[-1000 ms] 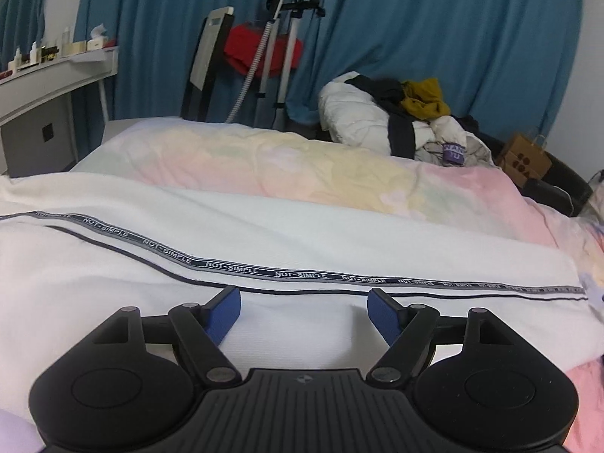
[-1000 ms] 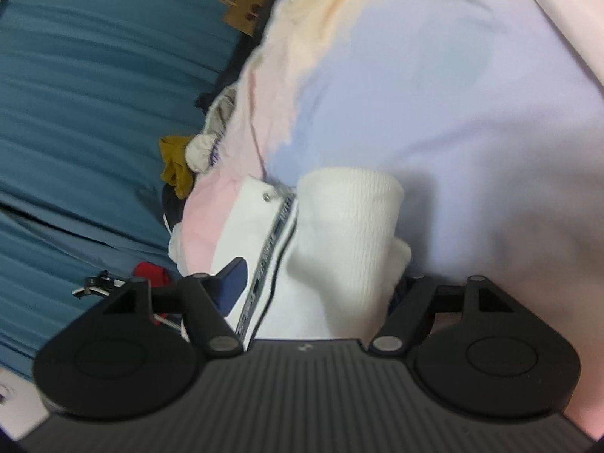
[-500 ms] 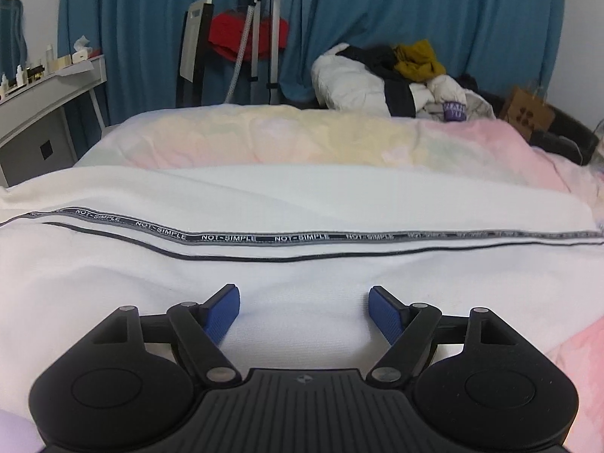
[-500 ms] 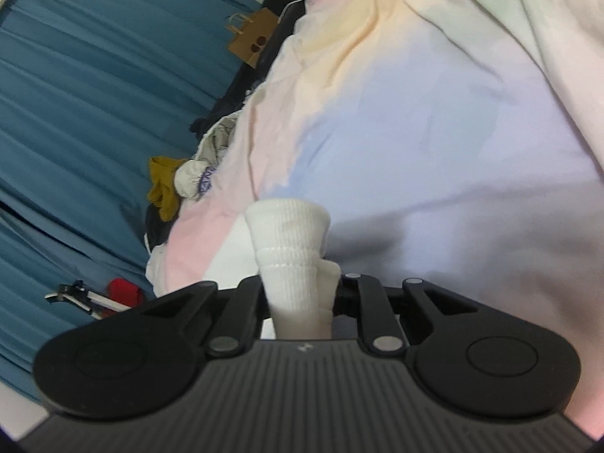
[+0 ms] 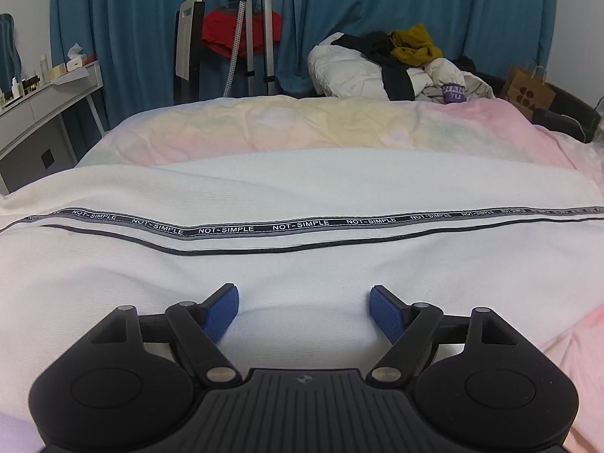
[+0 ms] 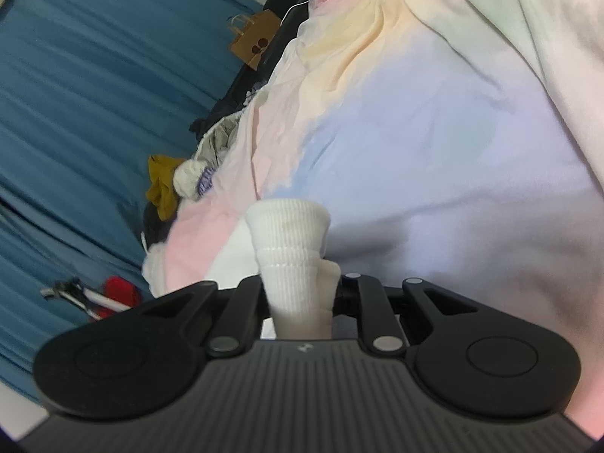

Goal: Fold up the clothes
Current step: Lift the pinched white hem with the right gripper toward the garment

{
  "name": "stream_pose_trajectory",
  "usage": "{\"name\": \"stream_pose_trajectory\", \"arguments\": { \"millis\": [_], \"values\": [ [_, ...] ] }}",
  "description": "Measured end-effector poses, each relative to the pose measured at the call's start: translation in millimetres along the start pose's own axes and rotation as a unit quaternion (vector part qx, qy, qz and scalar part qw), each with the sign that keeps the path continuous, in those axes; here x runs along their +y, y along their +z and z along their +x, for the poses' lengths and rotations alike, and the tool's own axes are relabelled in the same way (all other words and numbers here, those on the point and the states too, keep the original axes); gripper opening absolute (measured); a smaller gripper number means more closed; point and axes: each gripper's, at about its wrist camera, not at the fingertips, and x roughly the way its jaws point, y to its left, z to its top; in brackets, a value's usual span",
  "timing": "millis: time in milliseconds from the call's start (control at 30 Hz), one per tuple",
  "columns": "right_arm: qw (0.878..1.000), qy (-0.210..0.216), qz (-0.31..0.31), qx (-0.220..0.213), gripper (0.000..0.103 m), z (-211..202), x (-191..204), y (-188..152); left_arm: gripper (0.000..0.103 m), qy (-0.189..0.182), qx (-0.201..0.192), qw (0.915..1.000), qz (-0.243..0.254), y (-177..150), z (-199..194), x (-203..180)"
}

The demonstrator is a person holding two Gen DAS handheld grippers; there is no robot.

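White trousers (image 5: 302, 188) with a black "NOT-SIMPLE" side tape (image 5: 264, 228) lie flat across the pastel bed cover. My left gripper (image 5: 304, 302) hovers low over the near part of the white cloth, its blue pads (image 5: 222, 311) wide apart and nothing pinched between them. In the right wrist view, the ribbed white cuff (image 6: 292, 241) of the garment sticks up between the jaws. My right gripper (image 6: 302, 290) is shut on that cuff, and the cloth hides its pads.
A pile of clothes (image 5: 392, 64) sits at the far end of the bed. Behind it hang blue curtains (image 5: 415, 0), with a tripod (image 5: 256, 30) and a red cloth. A white desk (image 5: 41, 102) stands at the left, a brown paper bag (image 5: 528, 88) at the right.
The right jaws closed onto the white ribbed cuff and bunched it. The left gripper sank a little toward the cloth and rolled level, still open.
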Motion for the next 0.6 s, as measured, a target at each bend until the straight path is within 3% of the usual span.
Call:
{"name": "stream_pose_trajectory", "arguments": {
  "millis": [433,600],
  "values": [
    [0.997,0.0,-0.064,-0.042,0.016,-13,33,-6,0.079,-0.002,0.008,0.9999,0.012,0,6,2],
    [0.995,0.044,-0.058,-0.072,0.016,-24,53,-10,0.079,0.005,0.001,0.9996,0.026,-3,6,-3]
  ]
}}
